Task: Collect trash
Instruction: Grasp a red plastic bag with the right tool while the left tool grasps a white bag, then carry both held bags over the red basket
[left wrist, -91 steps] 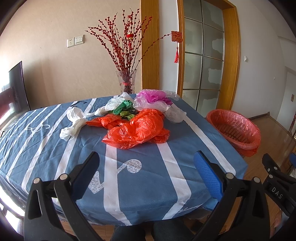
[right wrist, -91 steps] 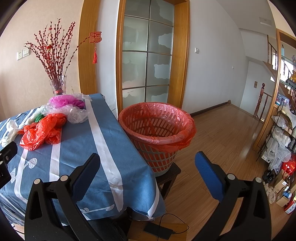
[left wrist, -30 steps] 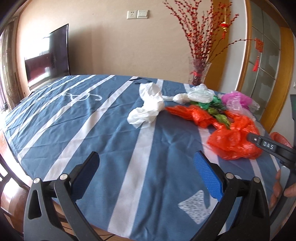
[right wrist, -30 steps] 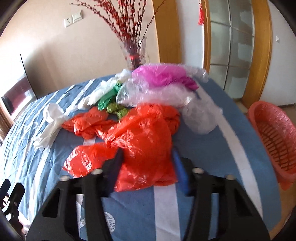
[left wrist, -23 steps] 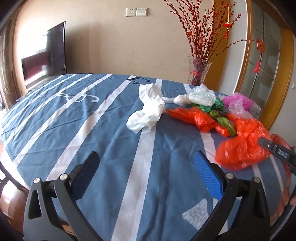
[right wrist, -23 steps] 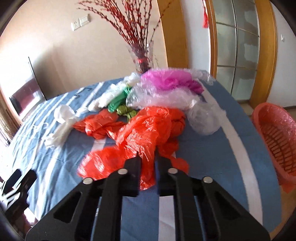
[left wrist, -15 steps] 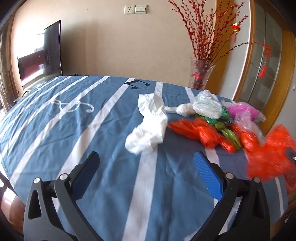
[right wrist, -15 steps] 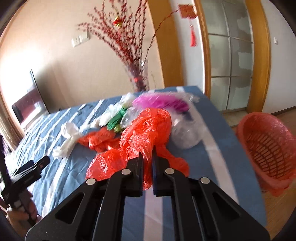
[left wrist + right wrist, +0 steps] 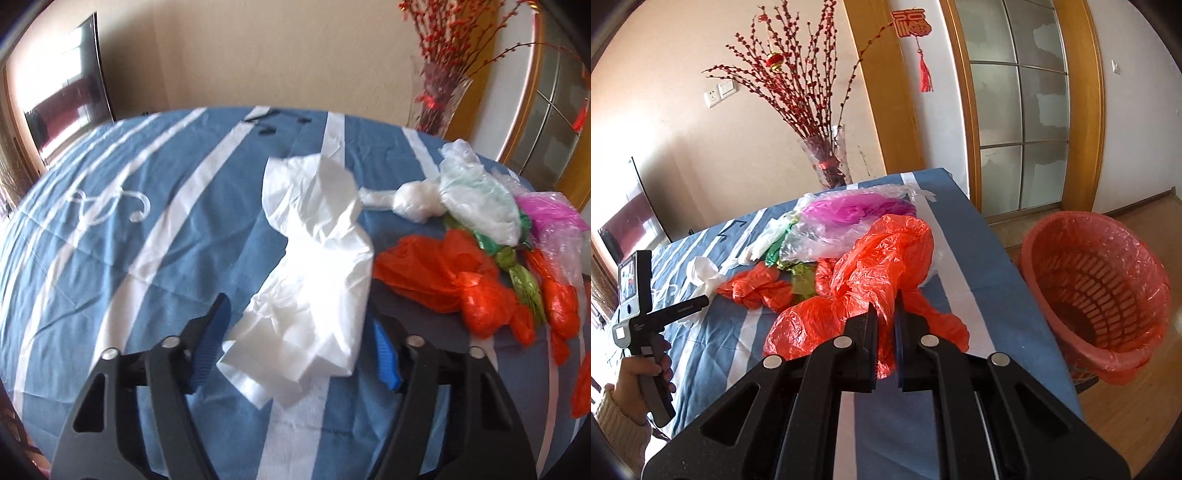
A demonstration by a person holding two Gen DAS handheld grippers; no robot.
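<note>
Blue striped tablecloth [image 9: 110, 229] fills your left wrist view. Your left gripper [image 9: 297, 334] is closing its jaws, with the white bag [image 9: 317, 266] lying loose between them, pads not yet pressing. Close too high and you pinch only a fold, which may slip free.

Across the same table, your right wrist view shows the right gripper [image 9: 885, 315] with jaws together, clamped on the orange bag [image 9: 882, 266]. Its loose tail hangs just below them; the lined basket [image 9: 1097, 288] sits off to their right, so the tail could drag neighbouring bags along.
</note>
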